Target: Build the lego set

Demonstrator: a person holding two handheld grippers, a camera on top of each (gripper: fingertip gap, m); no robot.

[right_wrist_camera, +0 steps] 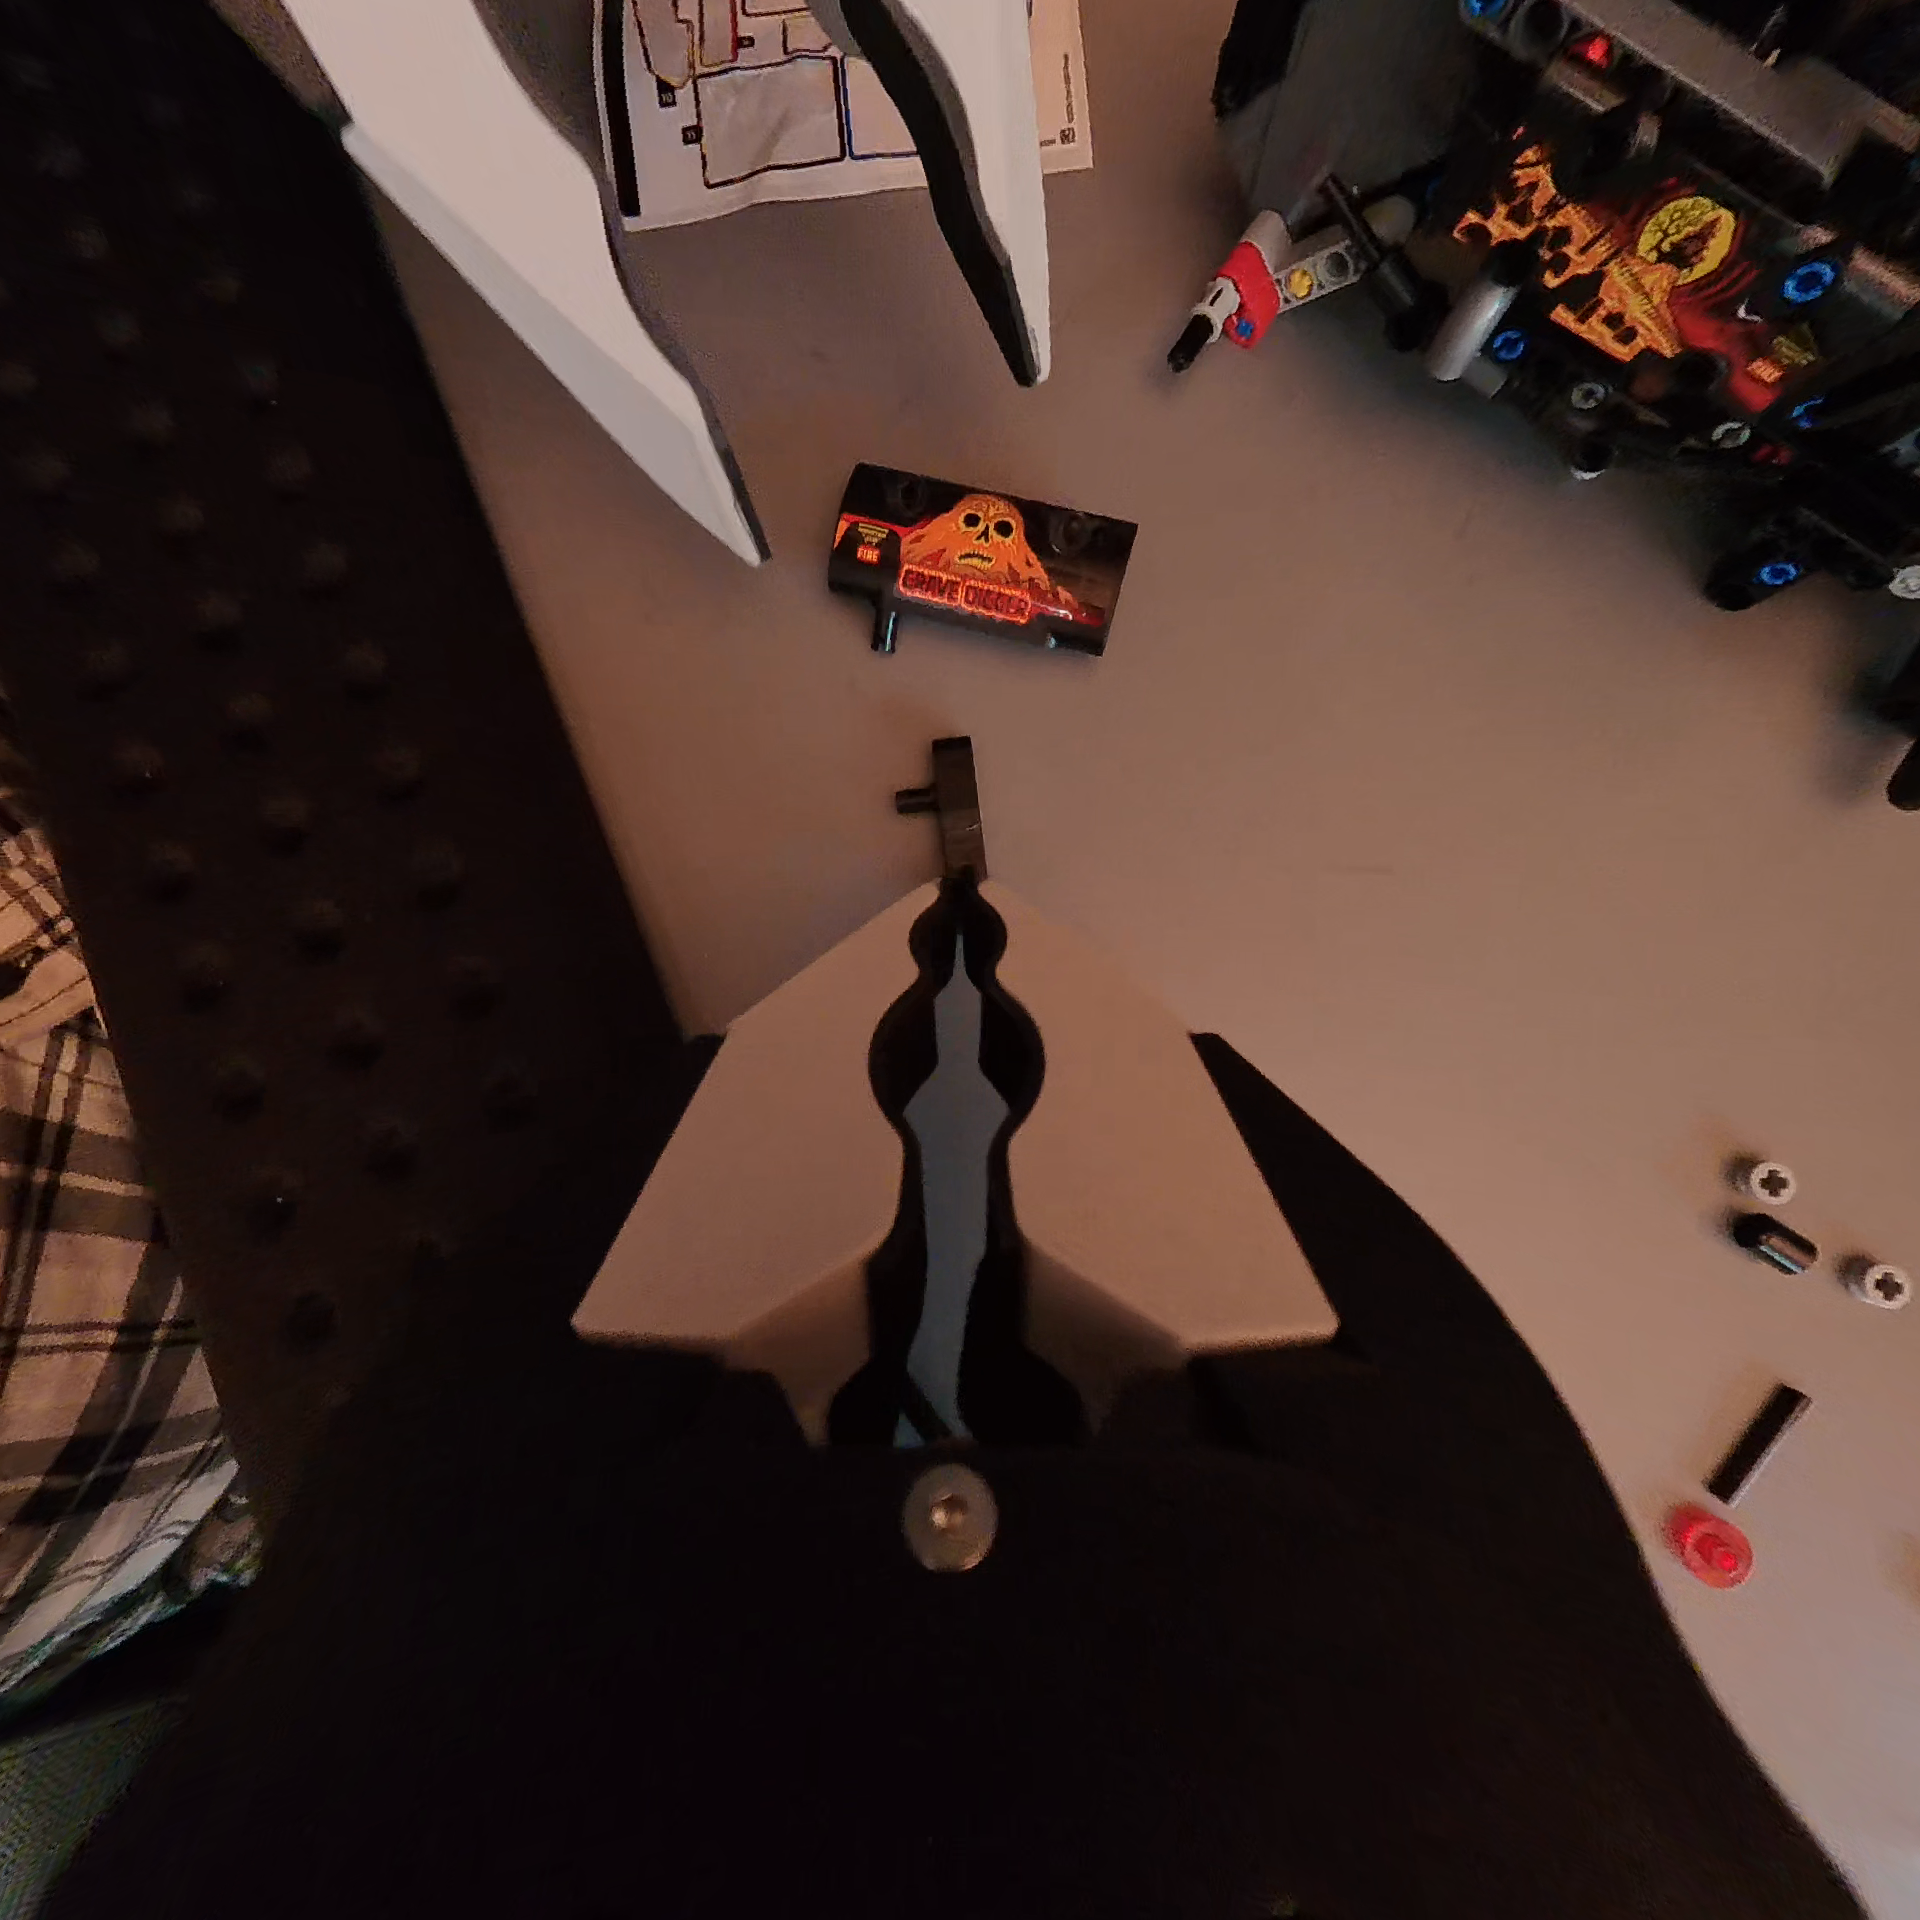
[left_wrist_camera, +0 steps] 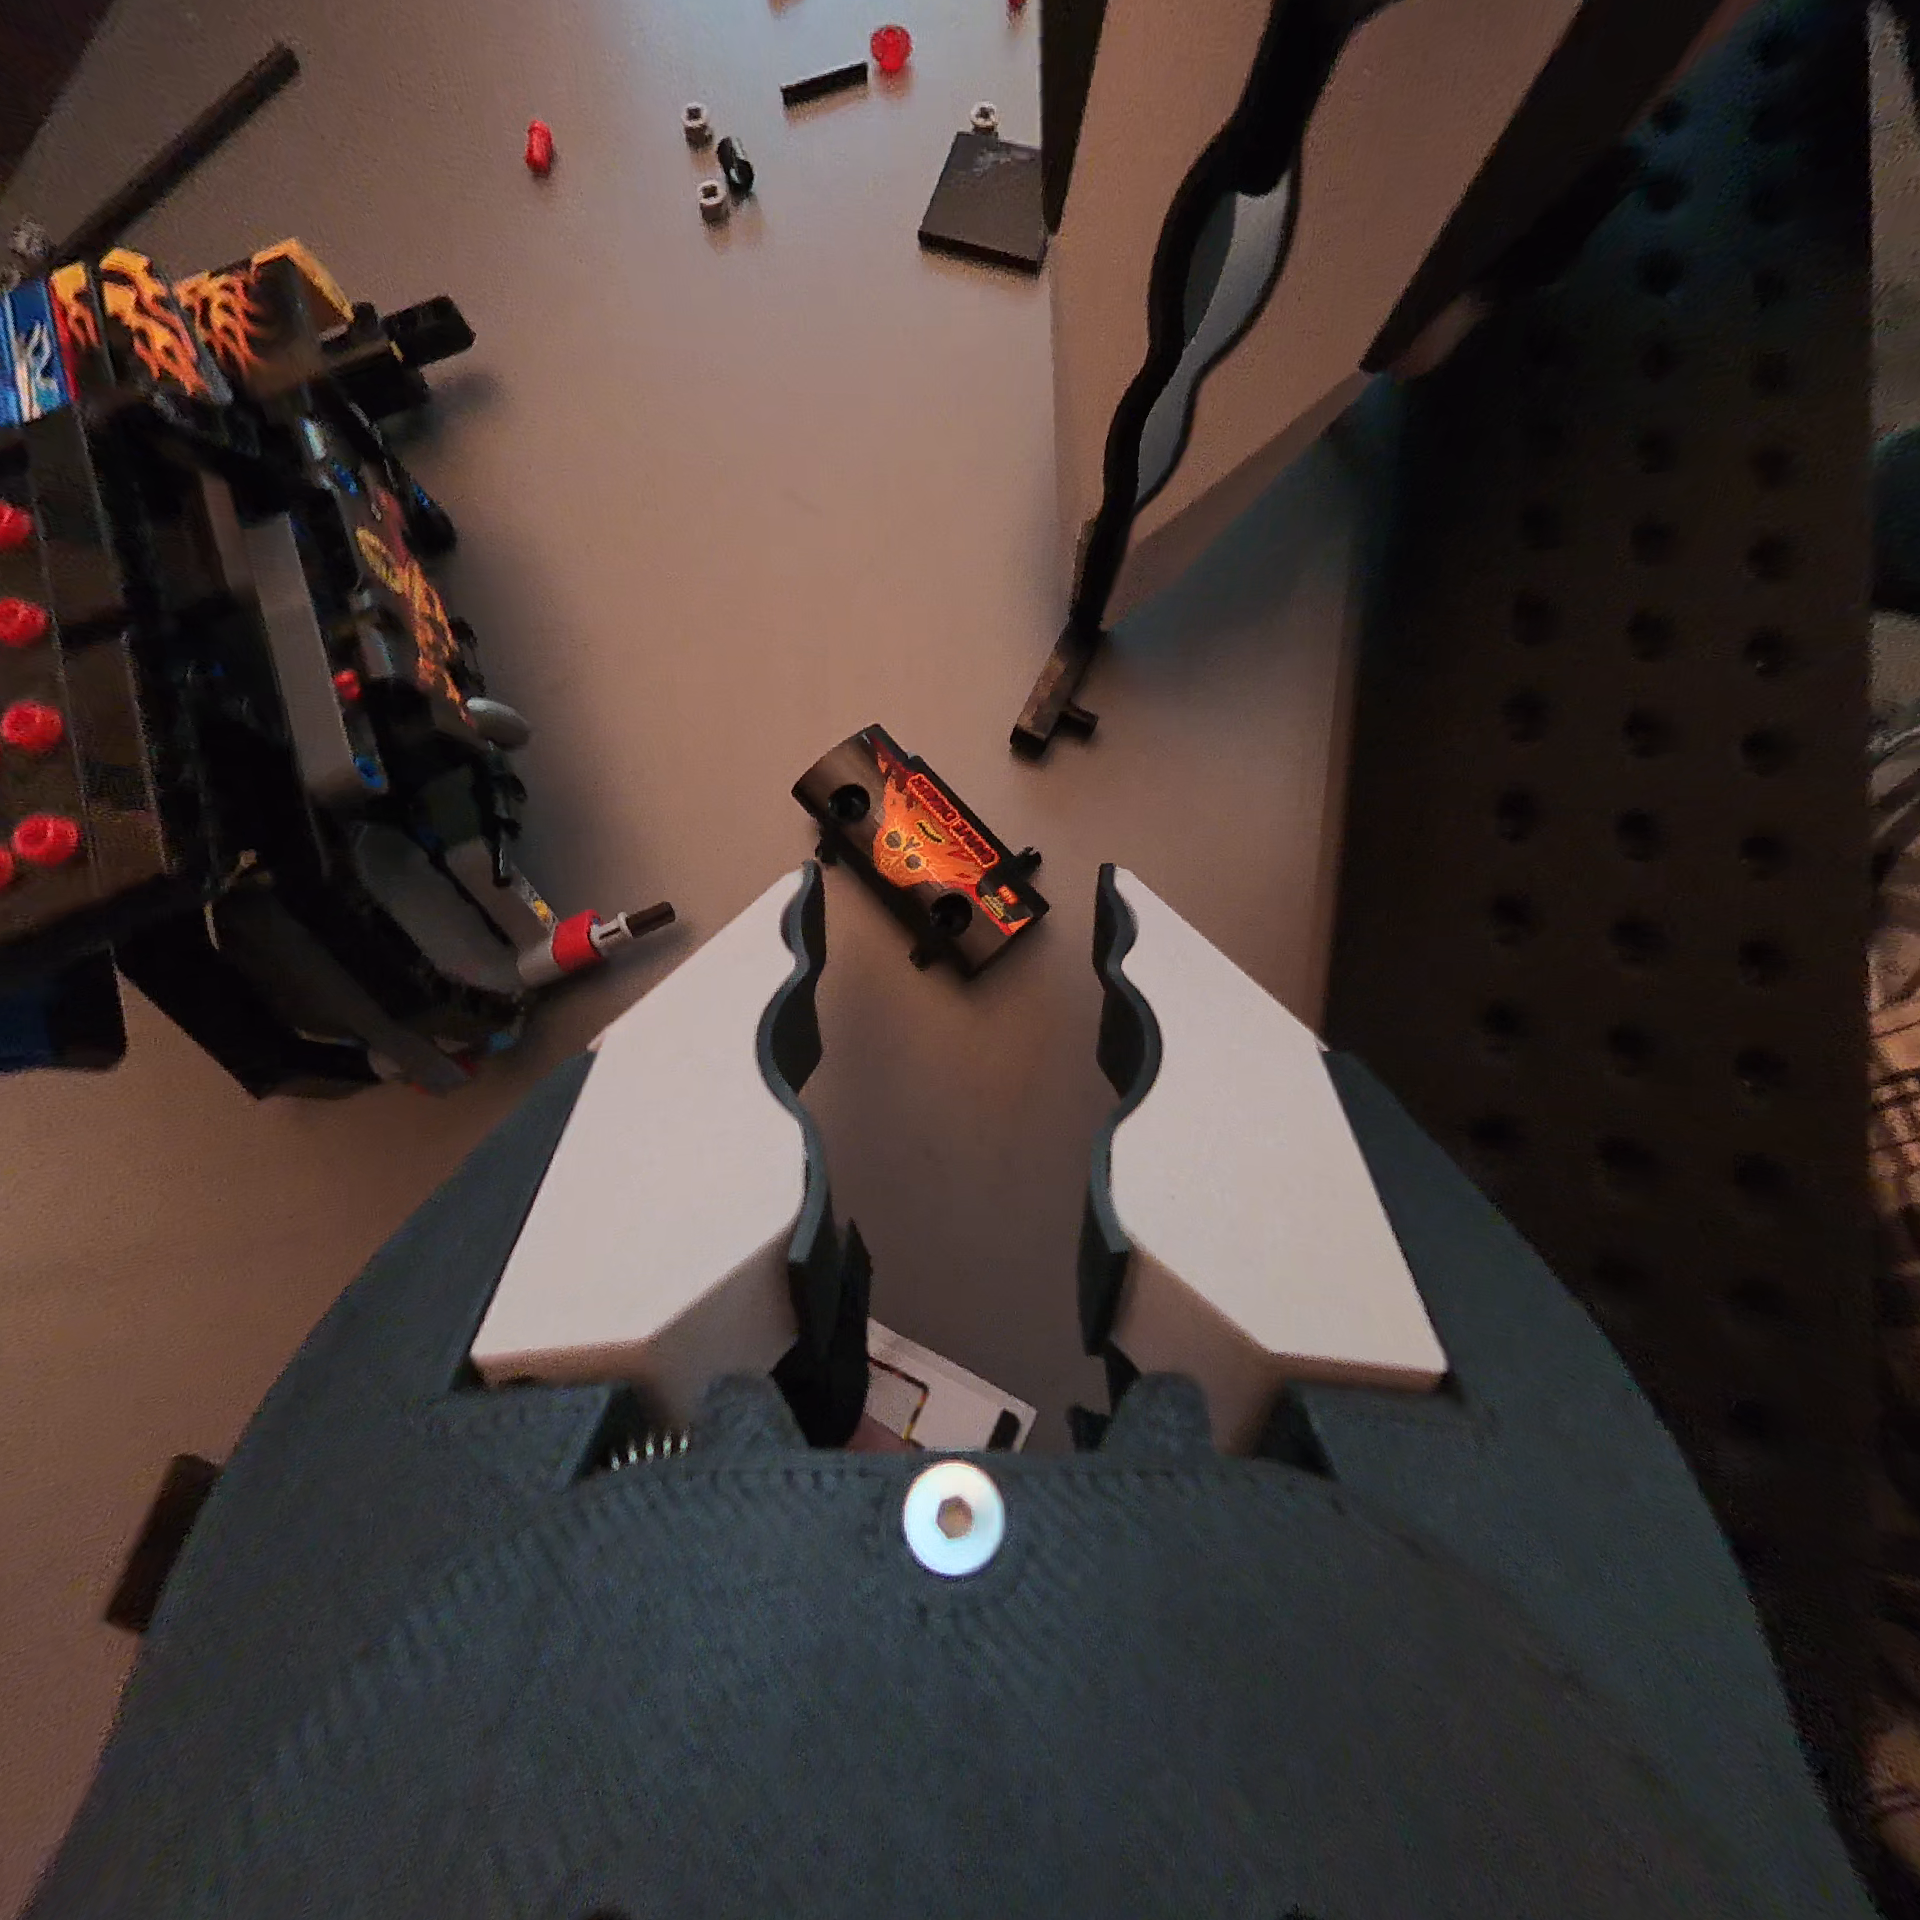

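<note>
1. A black printed panel point(right_wrist_camera: 982, 561), skull artwork facing up, lay flat on the desk point(right_wrist_camera: 1351, 831), apart from everything else.
2. Just beside the panel, the right hand-held gripper point(right_wrist_camera: 958, 878) was clamped on a small black connector piece point(right_wrist_camera: 951, 800), likely meant to plug into it.
3. Flanking the panel, the left hand-held gripper point(left_wrist_camera: 961, 883) hovered with jaws spread, seemingly to steady it.
4. Beyond the panel stood the part-built truck point(right_wrist_camera: 1621, 270); loose pins point(right_wrist_camera: 1813, 1236) lay farther away.

Dim, warm light over the counter point(left_wrist_camera: 790, 540); deep shadow swallows the right gripper point(right_wrist_camera: 961, 883) body, and wide-angle edges bend and blur.
</note>
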